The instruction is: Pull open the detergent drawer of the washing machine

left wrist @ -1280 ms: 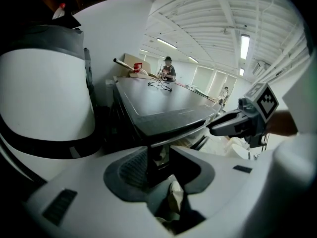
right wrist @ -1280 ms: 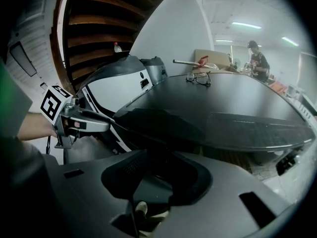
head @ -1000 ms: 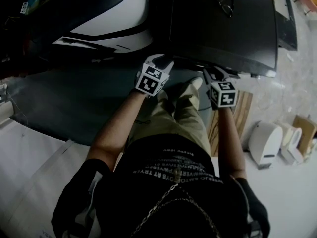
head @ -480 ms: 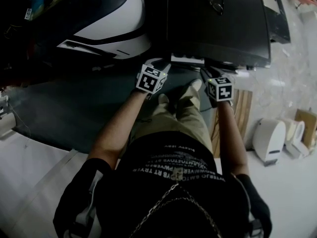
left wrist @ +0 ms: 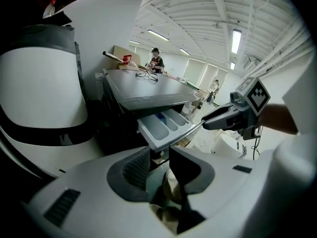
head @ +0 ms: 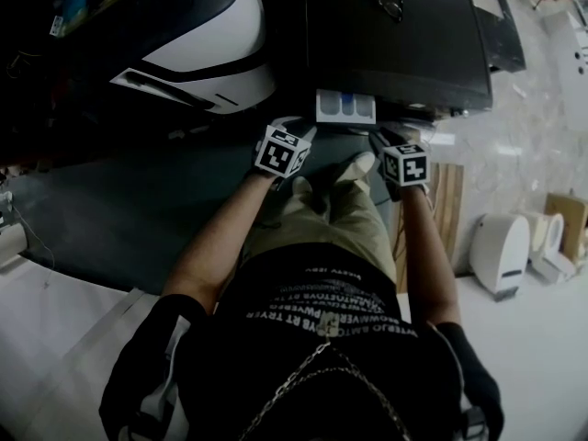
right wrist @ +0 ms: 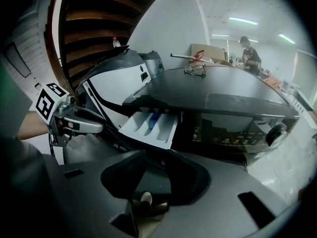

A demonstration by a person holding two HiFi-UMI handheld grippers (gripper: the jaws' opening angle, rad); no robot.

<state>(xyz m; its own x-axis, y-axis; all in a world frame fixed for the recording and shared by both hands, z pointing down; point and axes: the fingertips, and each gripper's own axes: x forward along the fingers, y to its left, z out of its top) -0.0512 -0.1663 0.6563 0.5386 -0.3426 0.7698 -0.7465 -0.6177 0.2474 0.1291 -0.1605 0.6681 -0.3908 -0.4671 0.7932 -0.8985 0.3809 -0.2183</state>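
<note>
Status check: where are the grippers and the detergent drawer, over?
Left gripper open, right gripper open, nothing between either's jaws. Detergent drawer pulled out, compartments showing. Nothing in its way.

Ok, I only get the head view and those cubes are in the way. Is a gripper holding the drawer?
Observer: No. The left gripper has its jaws apart, and the detergent drawer shows above their tips, not between them.
Operator: And the right one?
Observer: The right gripper is open and empty as well.
Operator: What's beside the drawer?
Observer: A dark control panel, on its right in the right gripper view.
</note>
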